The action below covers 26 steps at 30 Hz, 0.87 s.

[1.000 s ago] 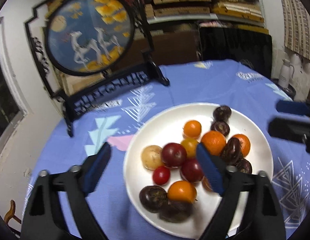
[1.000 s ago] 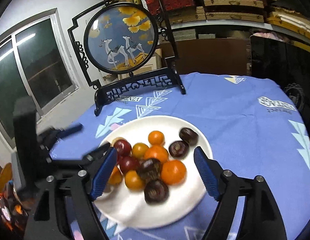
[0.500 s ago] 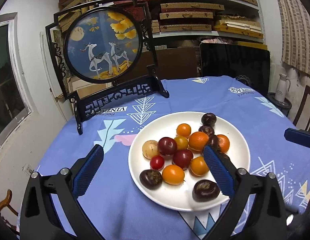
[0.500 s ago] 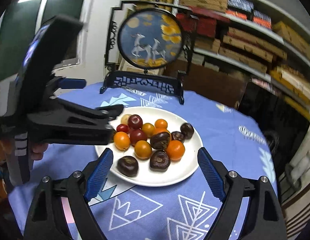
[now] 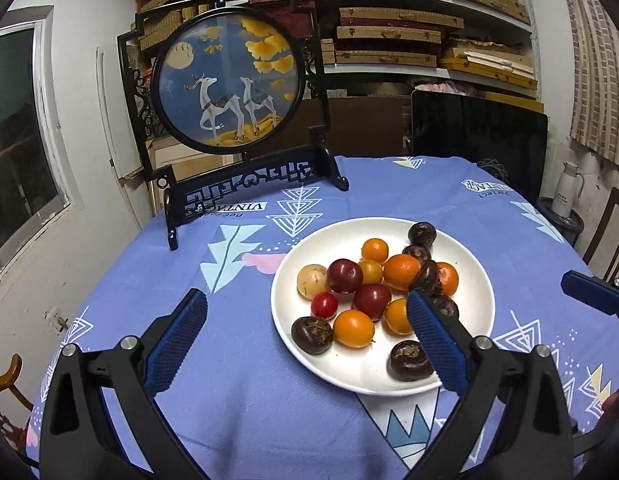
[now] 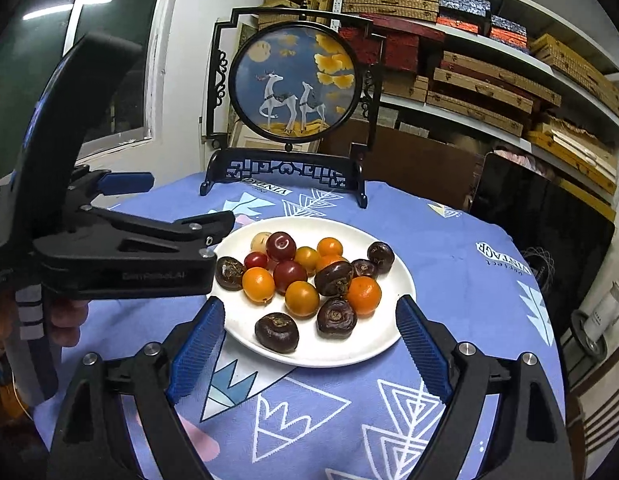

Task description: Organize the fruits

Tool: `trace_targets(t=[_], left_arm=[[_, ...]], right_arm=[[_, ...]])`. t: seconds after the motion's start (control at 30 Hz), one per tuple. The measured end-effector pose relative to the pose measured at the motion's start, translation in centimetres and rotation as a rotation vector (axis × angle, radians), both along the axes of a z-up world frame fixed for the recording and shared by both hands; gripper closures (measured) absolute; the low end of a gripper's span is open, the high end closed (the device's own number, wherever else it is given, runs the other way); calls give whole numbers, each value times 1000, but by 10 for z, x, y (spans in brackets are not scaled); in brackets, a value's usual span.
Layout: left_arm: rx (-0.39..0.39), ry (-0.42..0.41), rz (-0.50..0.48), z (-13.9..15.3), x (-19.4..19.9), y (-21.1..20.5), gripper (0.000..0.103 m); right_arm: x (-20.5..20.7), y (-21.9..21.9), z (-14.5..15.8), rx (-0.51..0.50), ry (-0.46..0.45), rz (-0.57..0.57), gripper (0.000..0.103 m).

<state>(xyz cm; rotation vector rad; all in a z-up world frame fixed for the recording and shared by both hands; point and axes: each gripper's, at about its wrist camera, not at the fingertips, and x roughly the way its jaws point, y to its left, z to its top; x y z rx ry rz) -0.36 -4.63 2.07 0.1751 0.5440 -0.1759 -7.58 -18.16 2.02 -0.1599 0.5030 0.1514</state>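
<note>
A white plate (image 5: 475,280) (image 6: 373,344) on the blue tablecloth holds several fruits: oranges (image 5: 401,271), red plums (image 5: 344,275), a red tomato (image 5: 324,305), a pale round fruit (image 5: 312,276) and dark brown water chestnuts (image 5: 409,360) (image 6: 277,332). My left gripper (image 5: 305,340) is open and empty, held back above the plate's near left side. My right gripper (image 6: 309,344) is open and empty, above the plate's near edge. The left gripper's body shows at the left of the right wrist view (image 6: 121,256).
A round deer picture on a black stand (image 5: 229,88) (image 6: 293,84) stands at the table's far side. Shelves of boxes (image 5: 409,32) fill the wall behind. A dark panel (image 5: 477,132) and a white jug (image 5: 567,194) are at the right.
Both grippers have pulled back and up from the plate over the last second. The fruits have not moved.
</note>
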Motion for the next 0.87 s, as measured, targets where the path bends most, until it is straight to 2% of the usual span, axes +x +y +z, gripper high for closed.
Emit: trace_targets(t=[0.17,0.33,0.47,0.63,0.87], left_arm=[[12,-3,13,-1,2,3,6],[32,-10,51,-4,5,7,6],[52,-25,48,-4,3,6,6],[40,-30,23,-2,1,4,5],[20,-21,16,-3,1,1,5]], right_arm=[[6,1,-2,11,10,-38,15],[21,-5,-6,-1,24,-194,15],[23,-11,-8,45,32,-215,15],[23,-13,-10,38,32,-224,15],[17,-16,-6,-3,-18,-268,12]])
